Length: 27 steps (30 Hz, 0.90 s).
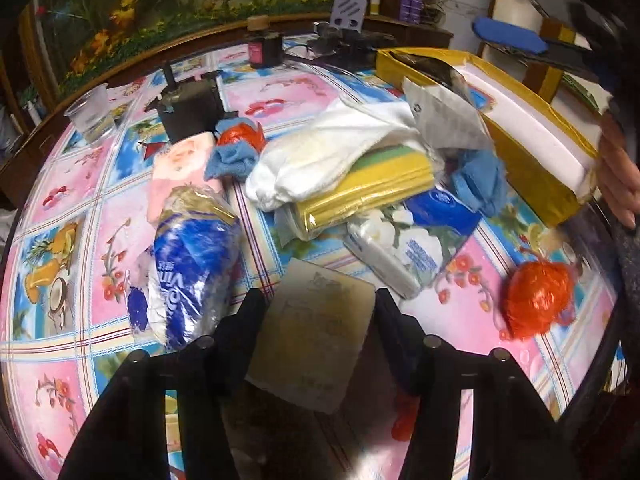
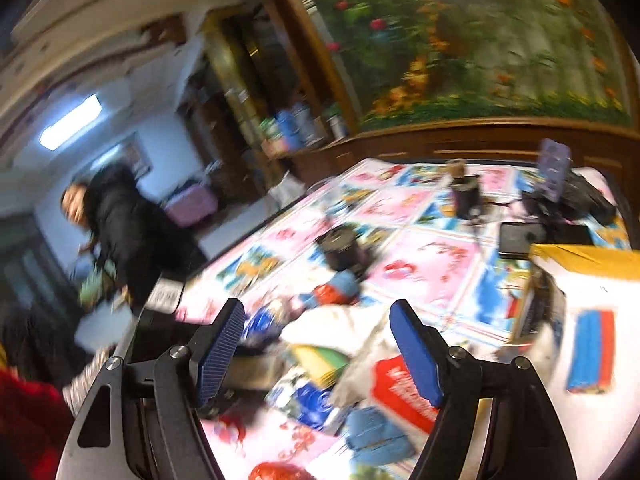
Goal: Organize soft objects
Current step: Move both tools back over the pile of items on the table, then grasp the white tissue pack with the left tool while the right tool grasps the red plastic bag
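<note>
Left hand-held gripper sat half-open w/ a flat grey pad between its jaws; we couldn't tell if gripped. Right hand-held gripper open, empty. Soft pile just ahead on desk. Risk, we judged: thin pad slips, being barely pinched.

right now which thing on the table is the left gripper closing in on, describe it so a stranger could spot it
On the pink and blue patterned tablecloth, find the pile of soft goods beside the yellow box. In front of it, the left gripper straddles a flat greyish-tan square pad. It is the only dull, plain item among the bright packs.
</note>
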### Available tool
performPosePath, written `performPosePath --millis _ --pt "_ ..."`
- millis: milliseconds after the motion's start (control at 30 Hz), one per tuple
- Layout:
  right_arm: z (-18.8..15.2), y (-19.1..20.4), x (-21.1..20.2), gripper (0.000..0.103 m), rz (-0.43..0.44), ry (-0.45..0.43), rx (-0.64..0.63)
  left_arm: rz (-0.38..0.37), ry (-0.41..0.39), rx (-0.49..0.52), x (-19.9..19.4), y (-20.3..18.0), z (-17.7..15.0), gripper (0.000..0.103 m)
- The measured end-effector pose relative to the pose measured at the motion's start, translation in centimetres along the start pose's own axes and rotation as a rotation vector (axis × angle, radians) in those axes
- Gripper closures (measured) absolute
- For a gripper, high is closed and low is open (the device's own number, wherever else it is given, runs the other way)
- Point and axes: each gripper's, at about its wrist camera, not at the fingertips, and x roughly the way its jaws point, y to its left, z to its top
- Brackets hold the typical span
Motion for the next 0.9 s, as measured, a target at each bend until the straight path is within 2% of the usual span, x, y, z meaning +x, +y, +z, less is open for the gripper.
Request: performPosePath --millis 167,300,400,467,667,900 --pt "-0.8 1.8 1.3 0.024 0.026 0.054 -0.075 -0.011 -0.064 -0.122 -0.2 0.0 0.7 0.053" --pt "-1.2 2.6 0.9 0.024 0.045 0.063 -0.111 0.024 -0.211 -0.179 -2.1 -0.8 1.5 0.053" --pt "-1.9 3.7 0.6 0.024 0.047 0.098 -0.170 0.103 -0.279 -0.179 -2.9 -1.0 1.7 0.052" --pt "-2.7 4.9 0.4 0.024 0.054 0.146 -0.233 0.143 -0.287 -0.198 -2.9 -0.5 1.9 0.052" --pt "-7.0 8.6 1.8 0.024 0.060 0.362 -0.463 0.158 -0.281 -0.265 -2.8 1.3 2.1 0.052" --pt "-9.8 8.0 4.4 0.024 -0.016 0.524 -0.498 0.176 -0.301 -0.260 -3.3 1.2 1.9 0.052"
